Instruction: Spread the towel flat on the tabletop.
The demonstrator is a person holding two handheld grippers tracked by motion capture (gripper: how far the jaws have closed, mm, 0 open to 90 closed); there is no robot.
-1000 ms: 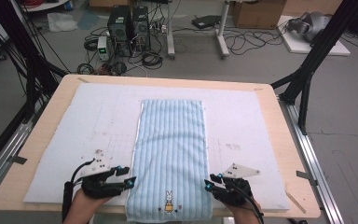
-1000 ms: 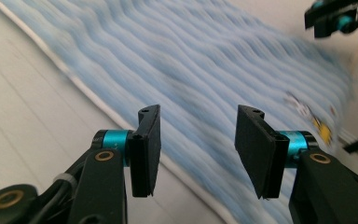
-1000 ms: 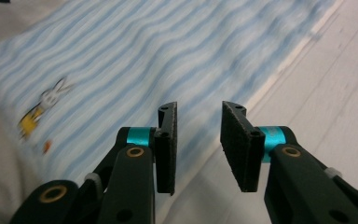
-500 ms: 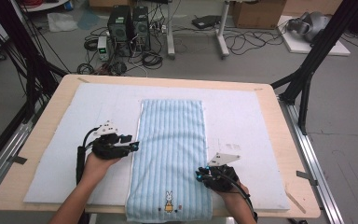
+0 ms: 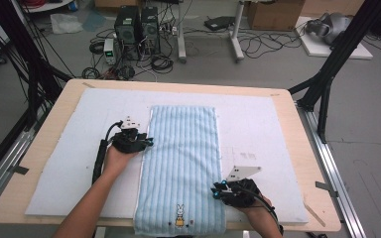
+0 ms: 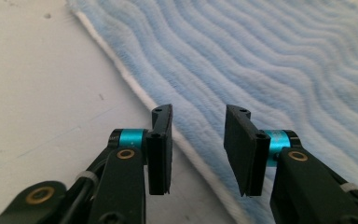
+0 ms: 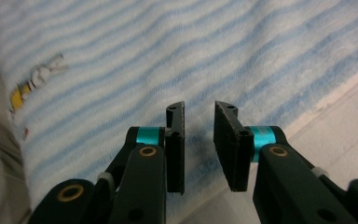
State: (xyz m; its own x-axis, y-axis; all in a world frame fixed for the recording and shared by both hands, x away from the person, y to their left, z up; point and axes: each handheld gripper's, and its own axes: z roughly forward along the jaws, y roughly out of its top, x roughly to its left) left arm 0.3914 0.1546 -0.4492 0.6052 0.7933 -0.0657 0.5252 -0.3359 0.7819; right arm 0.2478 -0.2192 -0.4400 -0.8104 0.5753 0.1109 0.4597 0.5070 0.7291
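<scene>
The blue striped towel (image 5: pixel 181 166) lay flat down the middle of the white mat (image 5: pixel 69 158) on the bench, its rabbit end hanging just over the near edge. My left gripper (image 5: pixel 146 143) sat at the towel's left edge, about halfway along it; its jaws had just been closing, yet a clear gap remained, with the towel's white hem (image 6: pixel 186 140) running between them and the pads not pressing on it. My right gripper (image 5: pixel 217 191) was at the towel's right edge near the bench's near side, jaws narrowly parted over the fabric, having just opened a little, gripping nothing.
</scene>
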